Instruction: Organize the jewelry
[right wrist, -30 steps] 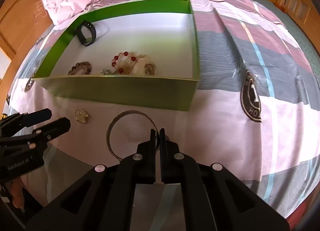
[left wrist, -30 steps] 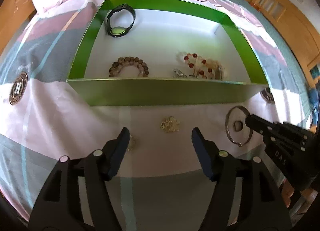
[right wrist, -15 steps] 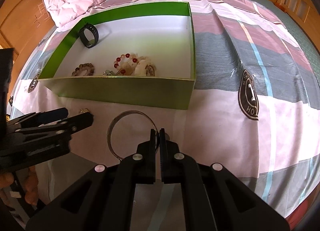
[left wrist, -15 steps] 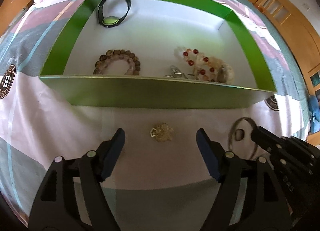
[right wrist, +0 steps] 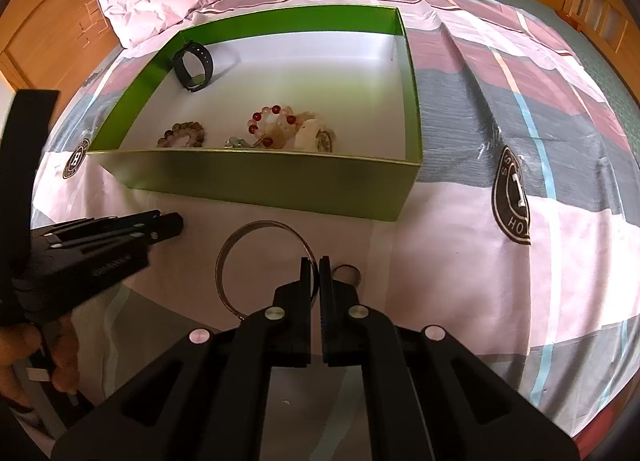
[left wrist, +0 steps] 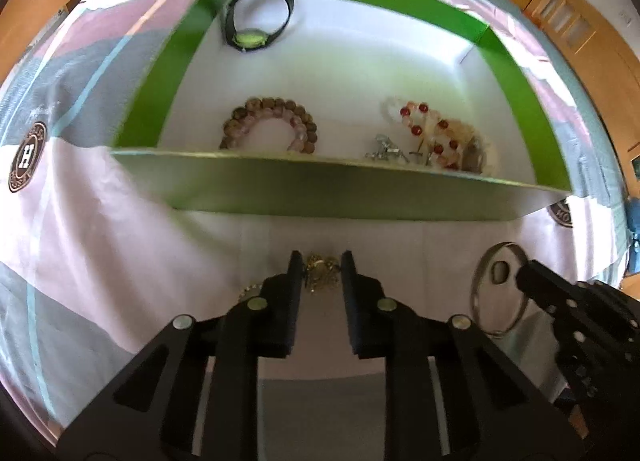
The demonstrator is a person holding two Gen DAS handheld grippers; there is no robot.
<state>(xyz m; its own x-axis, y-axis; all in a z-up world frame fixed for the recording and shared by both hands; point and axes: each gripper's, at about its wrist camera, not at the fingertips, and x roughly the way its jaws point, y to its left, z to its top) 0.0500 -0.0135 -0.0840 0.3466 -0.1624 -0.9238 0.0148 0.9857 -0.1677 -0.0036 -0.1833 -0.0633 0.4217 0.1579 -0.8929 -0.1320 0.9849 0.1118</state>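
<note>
Most of the jewelry already lies in the green box (right wrist: 256, 185): a black watch (left wrist: 256, 23) at its 11 o'clock corner, a brown bead bracelet (left wrist: 270, 125) toward 7 o'clock against the near wall, and a red-and-clear bead strand (left wrist: 434, 135) tangled with some small silver pieces toward 5 o'clock. What remains, by my reading, sits on the bedspread (right wrist: 460, 261) just outside the near wall: a small gold brooch-like piece (left wrist: 320, 273), a silver bangle (right wrist: 264, 265) and a small ring (right wrist: 347, 273) beside it. The left gripper (left wrist: 320, 271) has its fingers narrowed to either side of the gold piece, at or very near contact, though blur hides whether they truly pinch it. The right gripper (right wrist: 315, 273) has its fingers pressed nearly together on the bangle's rim at the bangle's 3 o'clock edge, the ring lying just to its right. So the job looks well past halfway, with these last pieces to be lifted over the wall
</note>
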